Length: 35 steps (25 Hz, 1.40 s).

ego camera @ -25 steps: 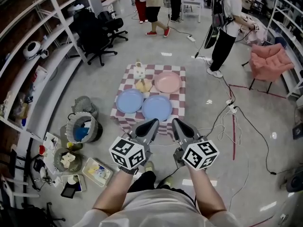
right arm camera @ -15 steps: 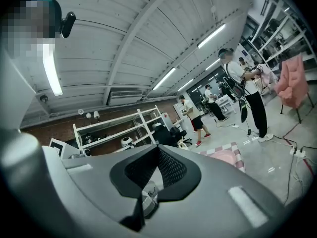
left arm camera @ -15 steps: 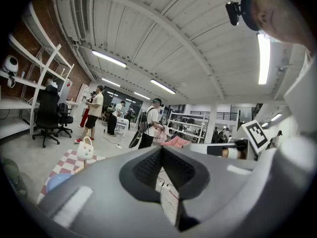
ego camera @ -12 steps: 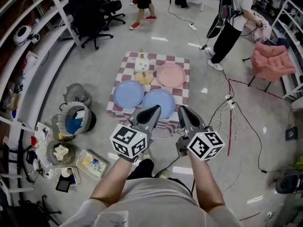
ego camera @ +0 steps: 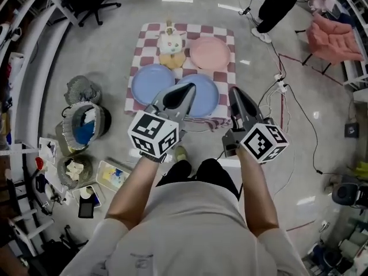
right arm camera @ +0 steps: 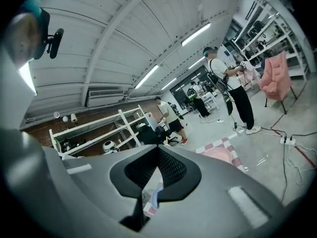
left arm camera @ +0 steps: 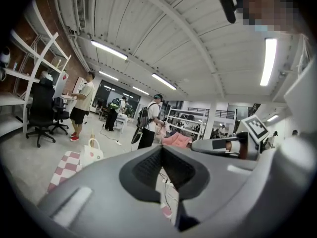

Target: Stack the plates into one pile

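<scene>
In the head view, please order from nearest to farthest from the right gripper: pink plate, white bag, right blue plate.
1. right blue plate, just left of the right gripper.
2. pink plate, far right of the cloth.
3. white bag, far side, further left.

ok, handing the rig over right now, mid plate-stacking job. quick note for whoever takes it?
Grippers: left gripper shut and empty; right gripper shut and empty. Both are held in the air at the near side of the checkered cloth.
Things: left blue plate and right blue plate lie side by side, with the pink plate behind them, each lying singly. A small white bag stands beside the pink one.
Done: nothing stacked.
Left: open a gripper, lift one plate onto another, then add the third.
</scene>
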Each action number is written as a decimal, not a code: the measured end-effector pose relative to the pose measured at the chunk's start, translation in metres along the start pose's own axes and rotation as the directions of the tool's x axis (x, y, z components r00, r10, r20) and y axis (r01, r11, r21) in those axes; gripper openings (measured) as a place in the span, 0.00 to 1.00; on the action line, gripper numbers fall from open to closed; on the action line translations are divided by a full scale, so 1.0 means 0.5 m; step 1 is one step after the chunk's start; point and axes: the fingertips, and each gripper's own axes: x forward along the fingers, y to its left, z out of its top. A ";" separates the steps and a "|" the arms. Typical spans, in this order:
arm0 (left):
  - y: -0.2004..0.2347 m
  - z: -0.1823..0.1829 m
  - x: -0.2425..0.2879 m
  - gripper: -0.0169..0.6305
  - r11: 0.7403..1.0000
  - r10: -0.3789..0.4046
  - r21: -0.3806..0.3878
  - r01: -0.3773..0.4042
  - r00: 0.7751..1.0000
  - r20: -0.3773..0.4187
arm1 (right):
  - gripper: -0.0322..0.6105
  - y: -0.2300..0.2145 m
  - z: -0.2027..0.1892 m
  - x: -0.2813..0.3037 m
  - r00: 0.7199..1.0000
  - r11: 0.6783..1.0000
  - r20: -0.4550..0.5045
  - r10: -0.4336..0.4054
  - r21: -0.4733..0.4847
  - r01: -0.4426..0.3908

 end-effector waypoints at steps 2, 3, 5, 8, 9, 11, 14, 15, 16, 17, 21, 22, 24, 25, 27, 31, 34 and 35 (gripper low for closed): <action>0.009 -0.012 0.012 0.04 1.000 -0.014 -0.009 0.013 1.000 -0.006 | 0.06 -0.016 -0.010 0.011 1.000 1.000 -0.008 -0.022 0.006 0.022; 0.010 -0.022 0.017 0.04 1.000 -0.022 -0.013 0.022 1.000 -0.013 | 0.06 -0.026 -0.016 0.015 0.999 0.999 -0.014 -0.034 0.012 0.034; 0.011 -0.043 0.030 0.04 0.999 -0.036 -0.023 0.035 0.999 -0.029 | 0.06 -0.047 -0.028 0.028 0.998 0.998 -0.028 -0.053 0.030 0.054; 0.026 -0.060 0.062 0.04 0.999 -0.048 -0.027 0.047 0.998 -0.044 | 0.06 -0.071 -0.039 0.066 0.997 0.997 -0.049 -0.057 0.043 0.059; 0.033 -0.065 0.076 0.04 0.998 -0.051 -0.027 0.050 0.998 -0.047 | 0.06 -0.081 -0.043 0.081 0.997 0.997 -0.056 -0.056 0.046 0.059; 0.041 -0.082 0.103 0.04 0.998 -0.055 -0.037 0.053 0.997 -0.062 | 0.06 -0.104 -0.055 0.102 0.995 0.996 -0.080 -0.060 0.056 0.065; 0.062 -0.093 0.149 0.04 0.998 -0.048 -0.049 0.044 0.995 -0.083 | 0.06 -0.140 -0.062 0.142 0.992 0.995 -0.111 -0.058 0.075 0.067; 0.073 -0.093 0.166 0.04 0.998 -0.043 -0.047 0.039 0.995 -0.089 | 0.06 -0.152 -0.062 0.160 0.992 0.995 -0.118 -0.053 0.082 0.063; 0.083 -0.095 0.182 0.04 0.998 -0.038 -0.047 0.034 0.995 -0.097 | 0.06 -0.165 -0.062 0.178 0.991 0.994 -0.128 -0.048 0.089 0.059; 0.090 -0.099 0.198 0.04 0.998 -0.033 -0.050 0.028 0.994 -0.107 | 0.06 -0.179 -0.062 0.193 0.989 0.994 -0.140 -0.045 0.093 0.058; 0.120 -0.119 0.273 0.04 0.999 -0.008 -0.053 0.001 0.991 -0.137 | 0.06 -0.251 -0.062 0.250 0.981 0.993 -0.190 -0.040 0.099 0.059; 0.131 -0.123 0.295 0.04 0.999 -0.001 -0.048 -0.006 0.990 -0.142 | 0.06 -0.271 -0.064 0.267 0.979 0.993 -0.202 -0.039 0.103 0.061; 0.150 -0.136 0.336 0.04 0.999 0.011 -0.043 -0.017 0.988 -0.155 | 0.06 -0.314 -0.077 0.299 0.972 0.991 -0.231 -0.043 0.116 0.072; 0.157 -0.147 0.355 0.04 0.999 0.015 -0.045 -0.023 0.986 -0.165 | 0.06 -0.338 -0.089 0.311 0.967 0.989 -0.249 -0.049 0.125 0.083; 0.171 -0.174 0.389 0.04 0.998 0.023 -0.052 -0.033 0.982 -0.188 | 0.06 -0.385 -0.113 0.335 0.956 0.984 -0.286 -0.063 0.144 0.108; 0.200 -0.223 0.436 0.04 0.995 0.047 -0.070 -0.064 0.972 -0.229 | 0.06 -0.460 -0.161 0.374 0.933 0.974 -0.351 -0.081 0.169 0.149; 0.225 -0.259 0.459 0.04 0.992 0.067 -0.089 -0.092 0.966 -0.251 | 0.07 -0.517 -0.203 0.394 0.911 0.965 -0.396 -0.112 0.174 0.194; 0.232 -0.273 0.466 0.04 0.990 0.072 -0.095 -0.100 0.963 -0.260 | 0.07 -0.536 -0.219 0.399 0.903 0.962 -0.411 -0.124 0.175 0.211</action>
